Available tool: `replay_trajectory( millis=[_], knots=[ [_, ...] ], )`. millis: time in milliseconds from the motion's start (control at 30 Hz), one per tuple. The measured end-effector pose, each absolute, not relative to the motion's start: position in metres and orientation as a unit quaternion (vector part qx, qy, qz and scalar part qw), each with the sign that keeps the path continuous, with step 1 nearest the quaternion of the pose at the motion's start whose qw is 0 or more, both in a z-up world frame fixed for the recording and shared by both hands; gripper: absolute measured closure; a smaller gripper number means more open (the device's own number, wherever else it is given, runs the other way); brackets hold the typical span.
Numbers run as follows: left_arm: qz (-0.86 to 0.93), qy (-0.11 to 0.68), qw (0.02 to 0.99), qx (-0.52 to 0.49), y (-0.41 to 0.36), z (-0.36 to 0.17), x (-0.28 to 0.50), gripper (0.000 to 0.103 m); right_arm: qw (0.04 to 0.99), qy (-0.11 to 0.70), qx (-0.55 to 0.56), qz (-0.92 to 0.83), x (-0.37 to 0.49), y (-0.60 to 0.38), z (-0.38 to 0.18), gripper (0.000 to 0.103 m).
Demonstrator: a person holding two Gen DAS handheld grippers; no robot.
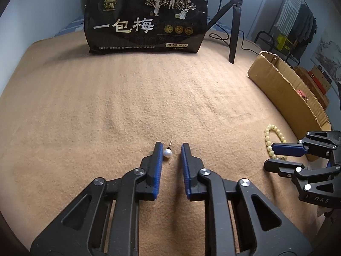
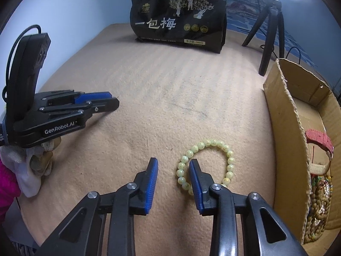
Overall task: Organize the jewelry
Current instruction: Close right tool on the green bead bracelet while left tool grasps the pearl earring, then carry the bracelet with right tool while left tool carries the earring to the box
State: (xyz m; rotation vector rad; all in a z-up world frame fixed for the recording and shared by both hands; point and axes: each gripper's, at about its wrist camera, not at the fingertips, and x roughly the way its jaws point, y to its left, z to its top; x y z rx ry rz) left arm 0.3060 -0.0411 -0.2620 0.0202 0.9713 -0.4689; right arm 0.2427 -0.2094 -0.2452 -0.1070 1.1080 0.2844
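A white pearl earring (image 1: 167, 152) with a thin gold post lies on the tan blanket, between my left gripper's (image 1: 171, 146) open fingers and touching the left pad. A pale yellow-green bead bracelet (image 2: 213, 144) lies on the blanket; it also shows in the left wrist view (image 1: 269, 137). My right gripper (image 2: 173, 163) is open, its right finger resting inside the bracelet's ring, the left side of the ring between the fingers. A cardboard box (image 2: 283, 128) to the right holds several bead strings and a red band (image 2: 319, 140).
A black snack bag (image 1: 147, 17) stands at the back of the blanket. A black tripod (image 1: 234, 32) with a cable and a ring light stands at the back right. The box (image 1: 283, 91) runs along the right edge.
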Motion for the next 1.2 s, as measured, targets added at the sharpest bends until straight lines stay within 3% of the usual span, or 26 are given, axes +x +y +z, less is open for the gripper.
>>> replay_trajectory(
  millis=[100,300,1200],
  knots=[
    [-0.22,0.463,0.859,0.003,-0.039,-0.263,0.308,0.095,0.836,0.529,-0.06,0.133,0.245,-0.206,-0.25,0.077],
    [-0.215,0.461,0.861,0.008,-0.039,-0.261,0.305,0.097,0.835,0.53,-0.068,0.13,0.247,-0.202,-0.252,0.097],
    [-0.228,0.413,0.882,0.013,-0.048,-0.195,0.256,0.097,0.865,0.481,-0.024,0.14,0.202,-0.225,-0.188,0.098]
  ],
)
